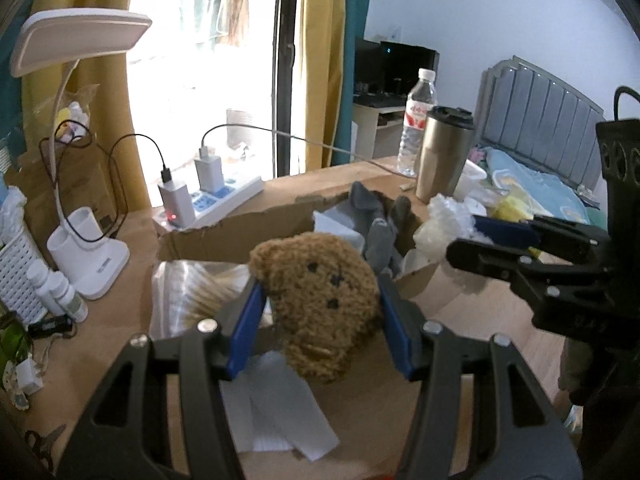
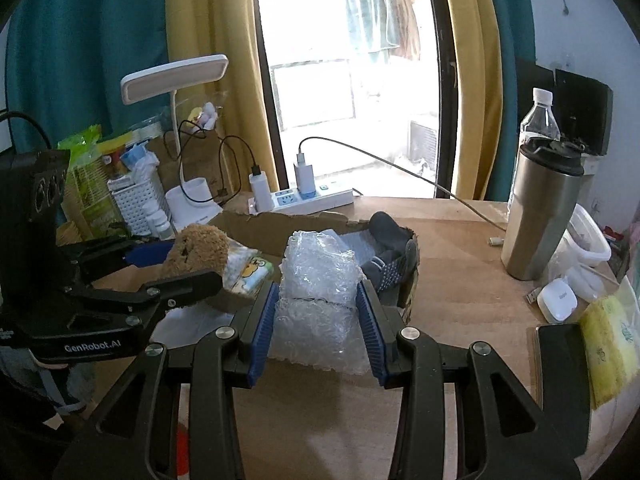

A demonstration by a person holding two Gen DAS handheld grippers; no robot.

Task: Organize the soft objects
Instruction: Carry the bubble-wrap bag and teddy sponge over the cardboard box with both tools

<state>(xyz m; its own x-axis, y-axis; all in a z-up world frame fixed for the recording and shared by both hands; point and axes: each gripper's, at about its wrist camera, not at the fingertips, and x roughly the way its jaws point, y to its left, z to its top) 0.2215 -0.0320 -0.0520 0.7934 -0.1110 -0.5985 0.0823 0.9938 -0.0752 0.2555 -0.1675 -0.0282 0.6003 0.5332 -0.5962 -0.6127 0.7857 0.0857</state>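
In the left wrist view, the left claw (image 1: 320, 308) fills the lower centre, its blue pads clenched on a brown plush bear (image 1: 320, 312) (the face with dark stitched eyes turns toward the camera). The bear is held above the near edge of a torn cardboard box (image 1: 240, 228) on the wooden tabletop (image 1: 480, 320). Grey socks (image 1: 380, 224) lie in the far end of the box, centre of the frame. The right claw (image 1: 492, 248) enters from the right edge.

In the right wrist view, the right claw (image 2: 318, 316) sits at lower centre, grasping a wad of bubble wrap (image 2: 320, 272) between its pads, at the box's near side. The bear shows at centre left, in the left claw.

A steel tumbler (image 2: 540, 216) and water bottle (image 2: 540, 120) stand at right; a white lamp (image 2: 176, 76) and power strip (image 2: 312, 200) sit further back.
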